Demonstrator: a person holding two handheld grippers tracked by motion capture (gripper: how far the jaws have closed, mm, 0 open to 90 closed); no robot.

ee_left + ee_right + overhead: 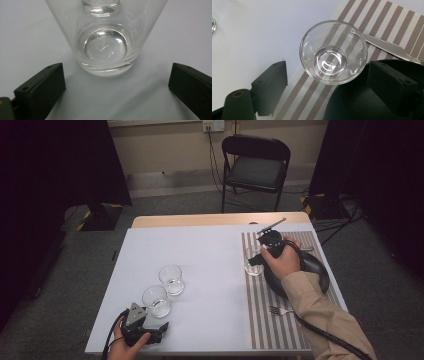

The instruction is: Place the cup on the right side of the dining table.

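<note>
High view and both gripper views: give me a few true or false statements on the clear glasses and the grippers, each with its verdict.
1. The right gripper is clamped on the clear glass on the striped placemat. False: its fingers stand apart from the glass, open.
2. Two clear glasses stand on the white table near the left gripper. True.
3. The left gripper grips the nearer glass. False: the glass stands ahead of its open fingers.
4. A silver fork lies on the striped placemat. True.
5. The black round plate lies off the placemat. False: it rests on it.
</note>
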